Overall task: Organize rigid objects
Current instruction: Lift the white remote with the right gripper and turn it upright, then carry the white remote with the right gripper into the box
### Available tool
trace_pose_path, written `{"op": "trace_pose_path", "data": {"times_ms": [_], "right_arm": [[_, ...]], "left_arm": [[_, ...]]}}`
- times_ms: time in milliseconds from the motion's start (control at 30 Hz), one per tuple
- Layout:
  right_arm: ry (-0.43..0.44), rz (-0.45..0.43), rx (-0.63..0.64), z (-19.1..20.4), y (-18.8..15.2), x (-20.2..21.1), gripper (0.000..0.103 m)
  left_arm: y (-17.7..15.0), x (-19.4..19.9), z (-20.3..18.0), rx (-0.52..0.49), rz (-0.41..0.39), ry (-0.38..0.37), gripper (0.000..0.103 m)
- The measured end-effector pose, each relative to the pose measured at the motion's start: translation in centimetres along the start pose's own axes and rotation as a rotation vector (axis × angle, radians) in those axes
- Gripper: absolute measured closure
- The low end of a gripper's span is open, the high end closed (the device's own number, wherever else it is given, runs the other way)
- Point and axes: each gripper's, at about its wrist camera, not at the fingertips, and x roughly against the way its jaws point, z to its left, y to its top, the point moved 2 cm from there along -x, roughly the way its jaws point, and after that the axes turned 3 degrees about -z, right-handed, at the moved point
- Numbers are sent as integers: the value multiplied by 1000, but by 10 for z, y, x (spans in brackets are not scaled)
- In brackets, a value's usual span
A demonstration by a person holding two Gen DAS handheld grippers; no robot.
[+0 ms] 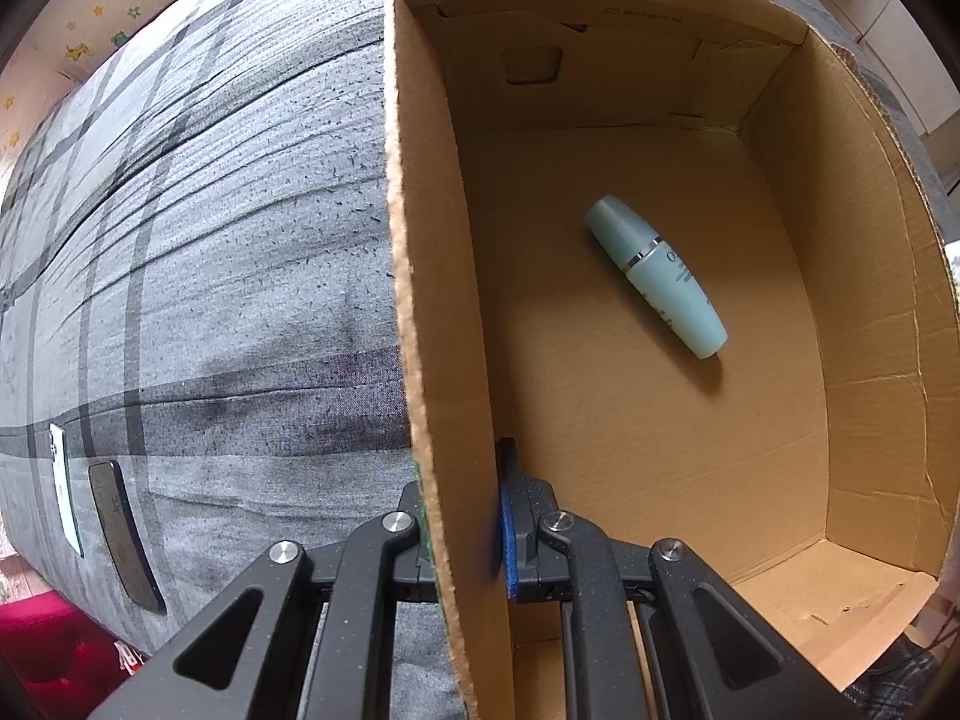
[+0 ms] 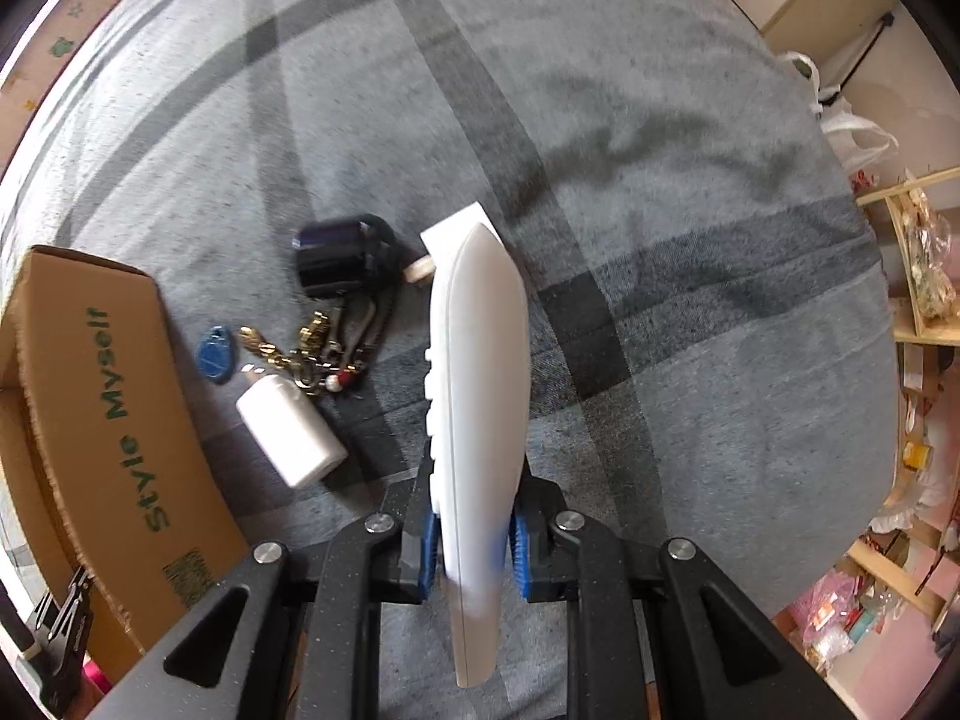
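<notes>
My left gripper [image 1: 465, 531] is shut on the left wall of an open cardboard box [image 1: 420, 276], one finger outside and one inside. A pale green bottle [image 1: 657, 276] lies on the box floor. My right gripper [image 2: 474, 546] is shut on a white remote control [image 2: 477, 396], held lengthwise above the grey checked bedspread [image 2: 690, 330]. Below it on the bedspread lie a white bottle [image 2: 291, 429], a bunch of keys with a blue tag [image 2: 300, 348] and a dark round container [image 2: 336, 261]. The box's printed outer wall [image 2: 114, 420] shows at the left of the right wrist view.
Two phones, one white [image 1: 65, 489] and one dark [image 1: 125, 537], lie on the bedspread left of the box. Shelves and bags [image 2: 900, 300] stand beyond the bed's right edge. A small white card [image 2: 456, 228] lies under the remote's far end.
</notes>
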Motion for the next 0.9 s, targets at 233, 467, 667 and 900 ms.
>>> {"op": "trace_pose_path", "data": {"times_ms": [233, 467, 667, 900], "right_arm": [[20, -42, 33, 9, -7, 34, 84], [31, -68, 79, 24, -11, 54, 84], [48, -84, 126, 40, -17, 54, 84], [90, -105, 202, 72, -22, 68, 84]], "left_arm": [[-3, 1, -3, 1, -10, 3, 91], [-4, 3, -5, 4, -18, 3, 91], [-5, 3, -4, 6, -18, 1, 91], [-4, 2, -2, 3, -14, -2, 91]]}}
